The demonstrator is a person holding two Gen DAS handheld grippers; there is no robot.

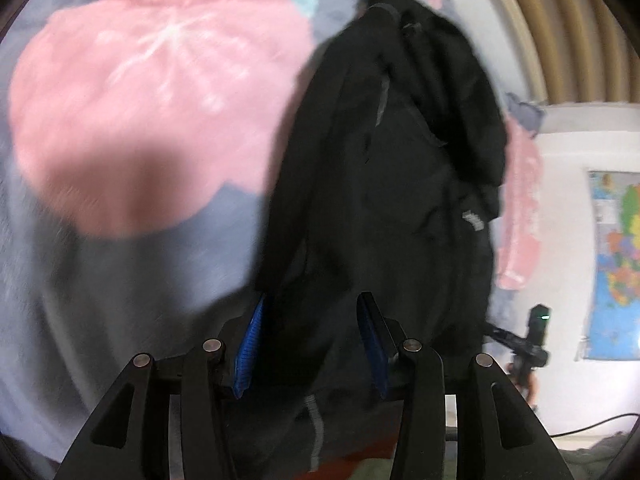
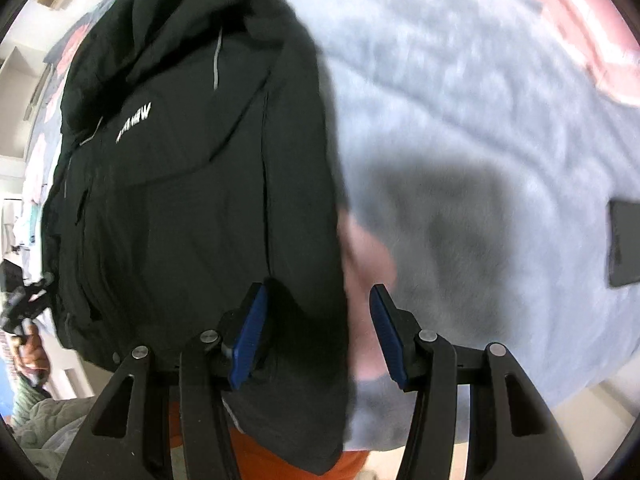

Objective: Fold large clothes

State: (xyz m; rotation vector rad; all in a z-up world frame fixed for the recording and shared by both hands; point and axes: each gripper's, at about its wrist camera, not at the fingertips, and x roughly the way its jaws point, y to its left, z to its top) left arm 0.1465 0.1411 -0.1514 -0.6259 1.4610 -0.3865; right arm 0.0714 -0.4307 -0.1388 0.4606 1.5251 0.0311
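A black jacket (image 1: 392, 184) lies lengthwise on a grey fleece blanket (image 1: 140, 280) with pink shapes. My left gripper (image 1: 312, 340) is open, its blue pads (image 1: 250, 356) either side of the jacket's near edge. In the right wrist view the same jacket (image 2: 192, 184) shows white lettering and grey zip trim. My right gripper (image 2: 316, 340) is open; the jacket's right edge lies between the jaws, nearer the left pad (image 2: 250, 340). Both views are motion-blurred.
A large pink patch (image 1: 152, 120) covers the blanket left of the jacket. A dark flat device (image 2: 624, 244) lies on the blanket at the far right. A map poster (image 1: 616, 264) hangs on the white wall. The other gripper (image 1: 532, 344) shows at the right.
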